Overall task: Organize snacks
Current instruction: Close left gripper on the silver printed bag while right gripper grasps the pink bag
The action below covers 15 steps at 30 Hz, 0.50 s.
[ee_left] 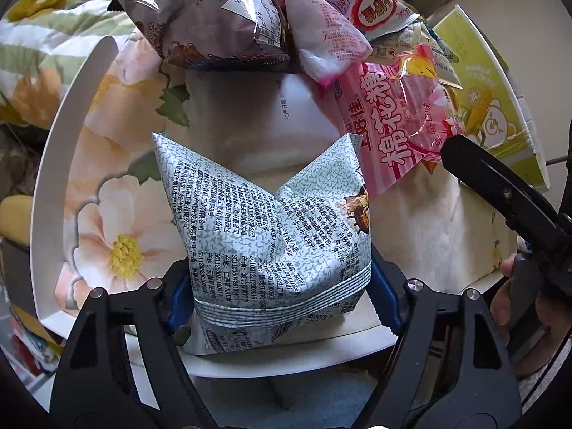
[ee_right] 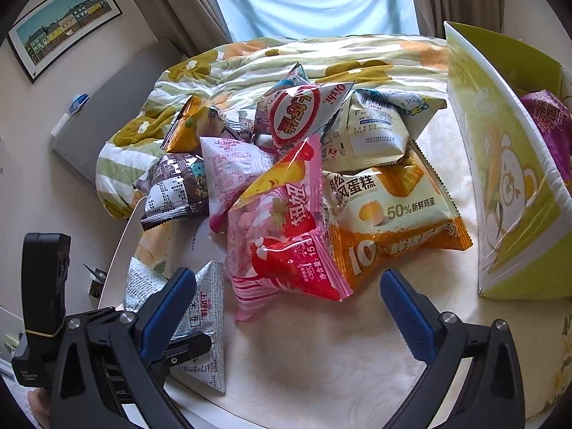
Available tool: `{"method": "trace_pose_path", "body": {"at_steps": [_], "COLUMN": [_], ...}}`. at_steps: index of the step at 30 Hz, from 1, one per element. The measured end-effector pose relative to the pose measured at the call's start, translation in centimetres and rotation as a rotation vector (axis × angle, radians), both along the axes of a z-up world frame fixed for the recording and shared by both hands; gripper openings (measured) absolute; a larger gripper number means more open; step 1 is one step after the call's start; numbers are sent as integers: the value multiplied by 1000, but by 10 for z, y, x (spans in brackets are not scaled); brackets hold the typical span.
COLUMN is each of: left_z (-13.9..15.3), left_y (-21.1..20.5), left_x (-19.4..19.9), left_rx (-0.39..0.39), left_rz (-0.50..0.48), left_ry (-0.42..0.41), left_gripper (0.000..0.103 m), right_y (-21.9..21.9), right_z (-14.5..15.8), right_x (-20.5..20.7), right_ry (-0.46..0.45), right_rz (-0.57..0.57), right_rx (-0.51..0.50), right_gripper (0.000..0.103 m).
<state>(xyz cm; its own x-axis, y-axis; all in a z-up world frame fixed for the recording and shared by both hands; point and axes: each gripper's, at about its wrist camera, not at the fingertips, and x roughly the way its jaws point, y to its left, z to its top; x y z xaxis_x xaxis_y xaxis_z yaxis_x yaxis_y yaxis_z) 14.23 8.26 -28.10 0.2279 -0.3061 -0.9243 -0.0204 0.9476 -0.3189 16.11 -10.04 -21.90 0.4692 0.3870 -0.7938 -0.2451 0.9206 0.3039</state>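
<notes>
My left gripper (ee_left: 282, 286) is pinching the grey bag (ee_left: 264, 228): both blue pads (ee_left: 178, 300) press into its sides near the crimped seam at my end, and the foil bulges between them. The bag's long axis runs away from me along the gripper's line, seam end nearest, and the far end splays into two pointed corners aimed at the heap. It sits at the near edge of the table (ee_left: 60, 164), on the cream cloth (ee_left: 304, 121).

From the right wrist camera the same grey bag (ee_right: 209, 321) lies at the lower left, partly hidden behind my right gripper's left finger. My right gripper (ee_right: 282, 304) is spread wide with nothing between its pads, hanging over bare cloth (ee_right: 304, 375) just short of the heap. Nearest its gap is the pink bag (ee_right: 282, 236), tilted, its long axis running from near-left to far-right, one sealed end pointing toward me. Just right of it, touching, lies the orange cake bag (ee_right: 389, 221), flat, long axis across the view. Behind them sit a brown bag (ee_right: 175, 189), a white-pink bag (ee_right: 232, 171) and a red-oval bag (ee_right: 300, 114), all overlapping.

The green box (ee_right: 514, 186) stands upright at the far right of the table, open on top, with a purple bag (ee_right: 547, 121) inside.
</notes>
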Motion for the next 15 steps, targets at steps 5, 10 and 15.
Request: {"method": "trace_pose_path", "body": {"at_steps": [5,10,15], "left_z": [9,16,21], "left_y": [12,23,30], "left_x": [-1,-5,-9], "left_rx": [-17,-18,-17], "left_rz": [17,28,36], "left_ry": [-4,-7,-12], "left_gripper": [77,77,77], "right_y": [7,15,24], "right_z": [-5,-9,-10], "right_x": [11,20,21], "right_ry": [-1,2,-2], "right_rz": [24,51,66], "right_rx": [-13,-26,-65], "right_gripper": [98,98,88]}}
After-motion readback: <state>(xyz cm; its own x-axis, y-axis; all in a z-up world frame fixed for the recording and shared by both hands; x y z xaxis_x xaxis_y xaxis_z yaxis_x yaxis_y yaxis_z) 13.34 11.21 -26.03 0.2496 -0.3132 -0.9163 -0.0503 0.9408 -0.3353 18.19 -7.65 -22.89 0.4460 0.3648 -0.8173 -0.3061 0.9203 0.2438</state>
